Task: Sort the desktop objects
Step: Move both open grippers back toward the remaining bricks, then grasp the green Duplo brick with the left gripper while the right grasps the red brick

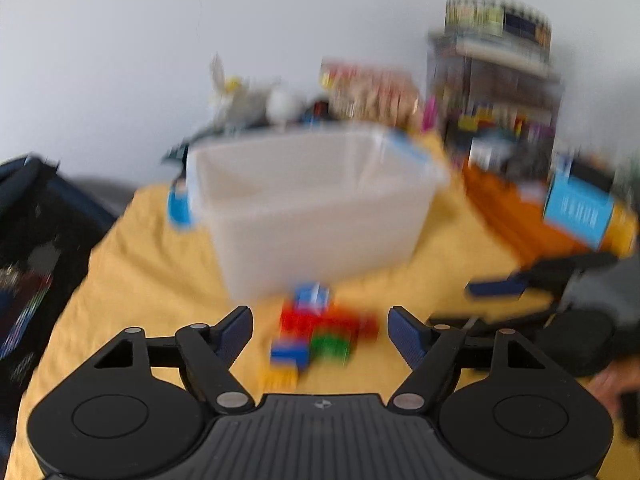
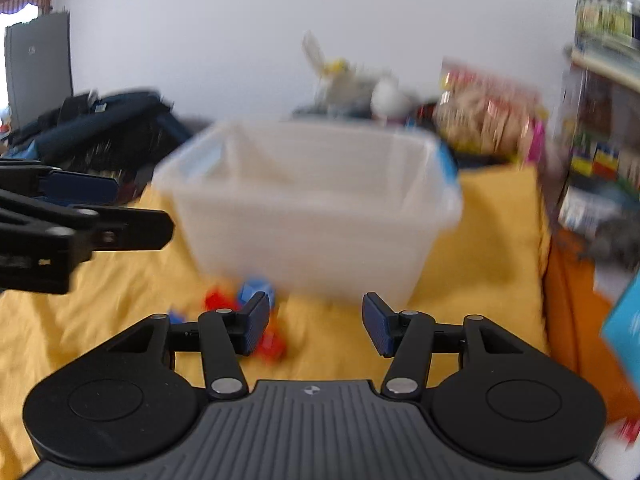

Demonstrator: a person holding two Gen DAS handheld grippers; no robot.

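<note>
Left wrist view: the left gripper (image 1: 320,330) was spread, empty, above a cluster of red, blue, green and yellow plastic bricks (image 1: 316,330) at lower centre (blurred). The right gripper (image 2: 316,326) likewise gaped. Beyond, mid-frame, stood a translucent plastic tub (image 1: 312,204) on yellow cloth (image 1: 140,272).

The left hand-held gripper (image 1: 320,330) is held angled downward, its jaws spread wide with nothing gripped. The right hand-held gripper (image 2: 316,324) is likewise tilted down, jaws parted and empty. Part of a hand (image 1: 614,384) is seen at the left view's right edge.
</note>
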